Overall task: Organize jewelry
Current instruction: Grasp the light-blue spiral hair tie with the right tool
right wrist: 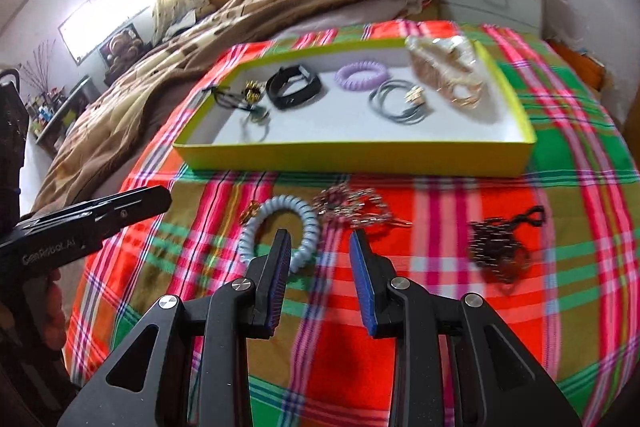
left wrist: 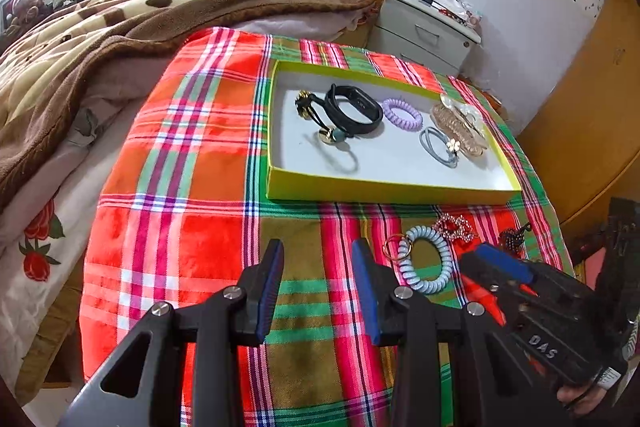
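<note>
In the left wrist view, we see our left gripper [left wrist: 318, 283] held over the red, green and pink plaid cloth [left wrist: 176, 155], its blue-padded fingers [left wrist: 272, 283] spread well apart with nothing between them. Ahead lies the shallow yellow-green cardboard tray with a white floor [left wrist: 384, 191]. Inside it rest a black wrist band [left wrist: 352, 105], a lilac spiral hair tie [left wrist: 402, 114], grey elastic hair ties with a small flower charm [left wrist: 438, 147] and a rose-gold hair claw [left wrist: 460, 125]. Outside the tray, near its front wall, a pale blue coiled wrist loop with a metal ring [left wrist: 424, 259] lies on the cloth, just beside our right gripper [left wrist: 500, 267], which enters from the right.

In the right wrist view, slightly blurred, our right gripper [right wrist: 318, 259] is also wide open and empty. Its left finger overlaps the pale blue coiled loop [right wrist: 280, 223]. Near it lie a silvery beaded piece [right wrist: 352, 207] and, well to the right, a dark beaded piece with a black cord [right wrist: 500, 247]. The tray [right wrist: 352, 157] sits beyond them.
</note>
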`<control>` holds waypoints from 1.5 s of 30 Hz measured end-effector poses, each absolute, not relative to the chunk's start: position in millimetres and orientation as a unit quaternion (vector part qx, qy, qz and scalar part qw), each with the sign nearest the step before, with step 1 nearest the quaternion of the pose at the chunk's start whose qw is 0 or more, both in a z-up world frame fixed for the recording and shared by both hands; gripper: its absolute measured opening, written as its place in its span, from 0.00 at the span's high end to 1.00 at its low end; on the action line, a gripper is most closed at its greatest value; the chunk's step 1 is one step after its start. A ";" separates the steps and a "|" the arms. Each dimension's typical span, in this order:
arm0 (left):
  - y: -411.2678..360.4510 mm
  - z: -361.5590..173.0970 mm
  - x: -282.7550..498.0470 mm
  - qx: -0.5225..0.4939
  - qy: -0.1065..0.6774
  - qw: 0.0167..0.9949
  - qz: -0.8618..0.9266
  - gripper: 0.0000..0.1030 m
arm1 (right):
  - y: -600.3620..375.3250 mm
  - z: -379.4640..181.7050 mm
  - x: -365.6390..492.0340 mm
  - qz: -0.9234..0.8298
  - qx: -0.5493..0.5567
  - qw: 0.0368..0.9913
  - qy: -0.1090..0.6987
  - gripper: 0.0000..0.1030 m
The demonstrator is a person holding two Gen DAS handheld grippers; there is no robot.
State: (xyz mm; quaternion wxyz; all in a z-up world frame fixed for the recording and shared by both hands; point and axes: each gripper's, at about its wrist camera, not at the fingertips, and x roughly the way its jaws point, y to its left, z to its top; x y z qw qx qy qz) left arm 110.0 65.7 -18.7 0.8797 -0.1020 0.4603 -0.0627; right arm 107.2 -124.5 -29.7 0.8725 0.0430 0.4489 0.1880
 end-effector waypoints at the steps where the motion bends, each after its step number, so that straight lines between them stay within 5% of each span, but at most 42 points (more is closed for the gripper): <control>1: 65.0 -20.3 110.6 -0.102 0.462 0.878 -0.066 0.64 | -121.5 -30.9 108.4 0.185 0.039 0.872 0.452 0.70; 10: 66.8 -23.0 111.2 -0.107 0.465 0.875 -0.075 0.64 | -97.8 -33.1 107.2 0.178 -0.017 0.875 0.449 0.70; 13: 66.8 -24.3 111.5 -0.108 0.467 0.875 -0.072 0.64 | -98.9 -34.2 104.1 0.169 -0.034 0.879 0.445 0.84; 17: 63.3 -25.1 113.5 -0.105 0.470 0.874 -0.071 0.64 | -102.7 -34.1 103.8 0.171 -0.041 0.879 0.443 0.90; 45: -0.9 -40.4 120.8 -0.021 0.484 0.868 -0.107 0.60 | -167.9 -27.1 75.5 0.159 0.023 0.893 0.421 0.91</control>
